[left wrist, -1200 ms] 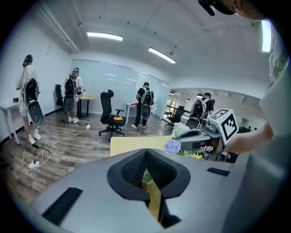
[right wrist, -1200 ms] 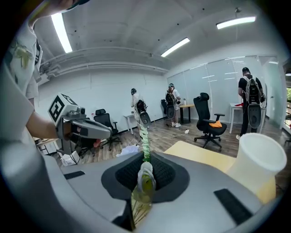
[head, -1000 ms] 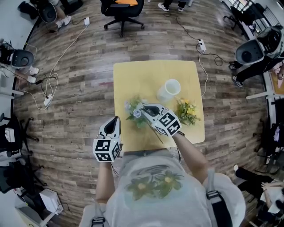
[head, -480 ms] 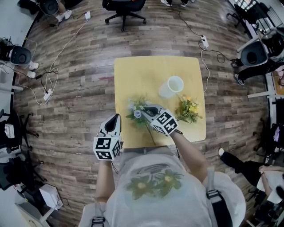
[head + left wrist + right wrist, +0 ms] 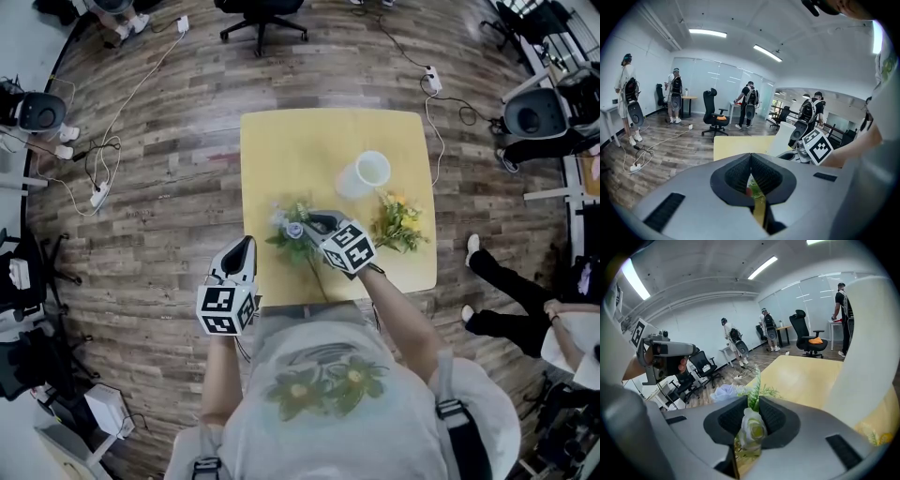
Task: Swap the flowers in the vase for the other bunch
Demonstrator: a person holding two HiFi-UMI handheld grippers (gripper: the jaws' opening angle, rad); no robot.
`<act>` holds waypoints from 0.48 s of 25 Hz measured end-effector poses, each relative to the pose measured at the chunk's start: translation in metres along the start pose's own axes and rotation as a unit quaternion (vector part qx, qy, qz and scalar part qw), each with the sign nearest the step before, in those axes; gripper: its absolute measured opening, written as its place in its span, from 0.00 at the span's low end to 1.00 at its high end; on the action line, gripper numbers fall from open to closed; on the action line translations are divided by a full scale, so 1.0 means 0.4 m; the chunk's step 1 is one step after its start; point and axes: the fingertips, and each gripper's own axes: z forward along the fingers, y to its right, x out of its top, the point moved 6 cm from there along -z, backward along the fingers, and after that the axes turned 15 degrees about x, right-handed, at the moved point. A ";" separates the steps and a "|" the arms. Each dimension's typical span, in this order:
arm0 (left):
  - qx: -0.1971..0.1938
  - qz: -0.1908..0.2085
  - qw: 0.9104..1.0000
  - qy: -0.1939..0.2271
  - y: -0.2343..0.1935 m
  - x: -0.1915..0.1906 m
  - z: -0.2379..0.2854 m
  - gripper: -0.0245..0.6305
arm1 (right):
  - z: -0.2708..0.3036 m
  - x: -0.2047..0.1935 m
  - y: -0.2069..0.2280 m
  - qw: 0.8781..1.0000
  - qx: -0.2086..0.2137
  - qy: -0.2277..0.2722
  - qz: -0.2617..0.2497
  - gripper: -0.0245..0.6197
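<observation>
Pale bunch: white and lilac blooms, green sprigs, stems trailing toward the near edge of the yellow table. Right gripper was clamped on it just behind a white rose, forearm reaching over the near edge, pointing down. Left gripper hung at the table's near-left edge, jaws together, empty. White vase showed only white inside. Yellow bunch lay just beside it.

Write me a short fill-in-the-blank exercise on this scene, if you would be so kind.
The ___ gripper is shut on the white bunch.
The vase is ___.
The yellow bunch lies on the ___.
Missing words: right; empty; table.
</observation>
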 end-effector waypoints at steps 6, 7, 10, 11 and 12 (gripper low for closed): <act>-0.006 0.003 1.000 -0.004 -0.005 -0.018 -0.002 0.06 | -0.017 -0.004 0.019 0.999 -0.026 0.019 0.017 0.21; -0.007 0.003 1.000 -0.004 -0.004 -0.020 0.000 0.06 | -0.026 -0.002 0.023 0.999 -0.031 0.026 0.019 0.22; -0.011 0.005 1.000 -0.006 -0.005 -0.016 0.010 0.06 | -0.059 0.018 0.031 0.997 -0.048 0.049 0.022 0.22; -0.013 0.006 1.000 -0.006 -0.006 -0.013 0.014 0.06 | -0.070 0.027 0.031 0.997 -0.053 0.058 0.024 0.22; -0.015 0.006 1.000 -0.006 -0.007 -0.011 0.017 0.06 | -0.082 0.034 0.031 0.996 -0.057 0.067 0.026 0.22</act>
